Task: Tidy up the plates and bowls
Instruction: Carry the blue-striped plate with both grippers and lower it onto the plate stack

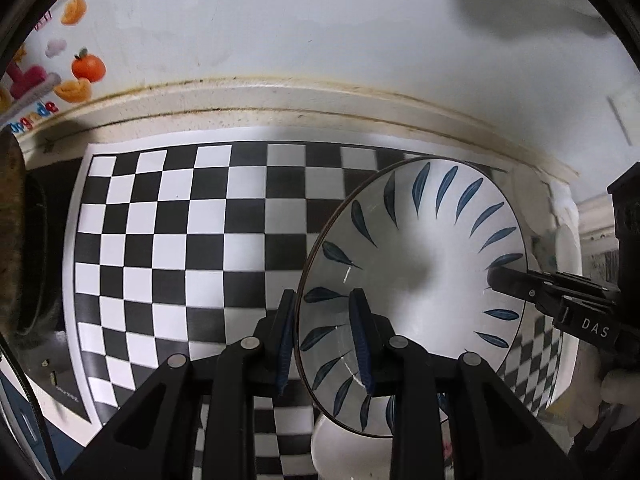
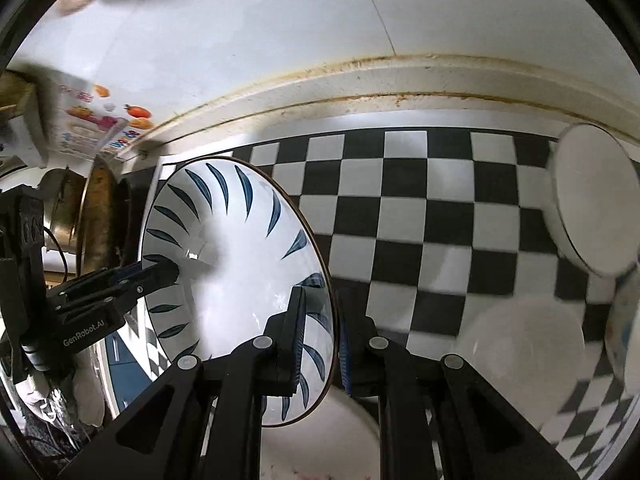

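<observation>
Two grippers pinch one blue-leaf bowl (image 1: 416,280) by opposite rims: left gripper (image 1: 326,340) and right gripper (image 2: 320,344). Checkered mat (image 1: 180,240) lies below them, a white bowl (image 2: 520,360) right of the right one.

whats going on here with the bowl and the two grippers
A person is holding one bowl with blue leaf marks between two handheld tools. The left gripper is shut on its rim on one side, and the right gripper is shut on the rim opposite. The bowl hangs above a black and white checkered mat. Under it sits a plain white dish, and another white dish stands further right.
</observation>
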Tool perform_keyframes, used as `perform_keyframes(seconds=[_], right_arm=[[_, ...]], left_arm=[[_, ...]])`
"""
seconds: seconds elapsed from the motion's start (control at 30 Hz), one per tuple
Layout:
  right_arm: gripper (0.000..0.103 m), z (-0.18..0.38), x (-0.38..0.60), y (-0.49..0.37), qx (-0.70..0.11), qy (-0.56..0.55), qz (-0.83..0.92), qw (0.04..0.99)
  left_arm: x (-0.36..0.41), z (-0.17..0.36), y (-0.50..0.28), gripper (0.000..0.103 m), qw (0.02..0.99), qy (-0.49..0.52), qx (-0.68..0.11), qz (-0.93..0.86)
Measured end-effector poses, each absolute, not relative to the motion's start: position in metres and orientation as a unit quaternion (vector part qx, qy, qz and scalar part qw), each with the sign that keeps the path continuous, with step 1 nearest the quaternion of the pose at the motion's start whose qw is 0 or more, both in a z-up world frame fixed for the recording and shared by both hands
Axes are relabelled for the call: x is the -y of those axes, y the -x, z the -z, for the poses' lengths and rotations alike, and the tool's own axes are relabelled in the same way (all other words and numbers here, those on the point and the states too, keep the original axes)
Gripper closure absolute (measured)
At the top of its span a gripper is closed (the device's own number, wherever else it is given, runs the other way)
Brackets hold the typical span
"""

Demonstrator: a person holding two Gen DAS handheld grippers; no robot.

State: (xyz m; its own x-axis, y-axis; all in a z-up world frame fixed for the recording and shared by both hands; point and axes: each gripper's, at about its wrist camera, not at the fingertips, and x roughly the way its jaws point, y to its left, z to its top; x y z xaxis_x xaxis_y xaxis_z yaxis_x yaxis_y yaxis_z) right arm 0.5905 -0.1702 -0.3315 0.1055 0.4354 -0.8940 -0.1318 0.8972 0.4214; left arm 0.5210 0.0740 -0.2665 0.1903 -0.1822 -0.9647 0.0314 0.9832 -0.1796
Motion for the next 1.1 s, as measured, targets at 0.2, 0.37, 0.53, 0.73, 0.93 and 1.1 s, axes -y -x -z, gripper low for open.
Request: perform_keyframes(seconds=[0.2,0.37,0.53,0.73,0.93,1.1], right_arm=[[0.086,0.302,0.179,-0.541,-0.629,-0.128,-0.184,0.745],[0.086,0.297,0.197,-0.492,-0.63,-0.136,-0.178,0.744],[0.086,0.314,0.21,-0.452,-0.637,-0.155,-0.169,0.736],[0.086,0.34,0.222,-0.423,-0.65,-0.17,-0.159,0.724],[0.086,0.365,0.225,-0.409,-0.663,-0.174,-0.152,0.712],[0.086,0.381,0.224,-0.405,-0.674,-0.169,-0.148,0.704]], left_arm=[[-0.063,0.253,-0.48,0.079,0.771,0.048,-0.628,0.091],[-0.053,0.256,-0.447,0.079,0.765,0.037,-0.635,0.101],[-0.041,0.272,-0.423,0.079,0.75,0.033,-0.652,0.107],[-0.03,0.297,-0.405,0.079,0.733,0.025,-0.671,0.109],[-0.024,0.319,-0.395,0.079,0.718,0.02,-0.688,0.104],[-0.024,0.333,-0.394,0.079,0.711,0.016,-0.696,0.097]])
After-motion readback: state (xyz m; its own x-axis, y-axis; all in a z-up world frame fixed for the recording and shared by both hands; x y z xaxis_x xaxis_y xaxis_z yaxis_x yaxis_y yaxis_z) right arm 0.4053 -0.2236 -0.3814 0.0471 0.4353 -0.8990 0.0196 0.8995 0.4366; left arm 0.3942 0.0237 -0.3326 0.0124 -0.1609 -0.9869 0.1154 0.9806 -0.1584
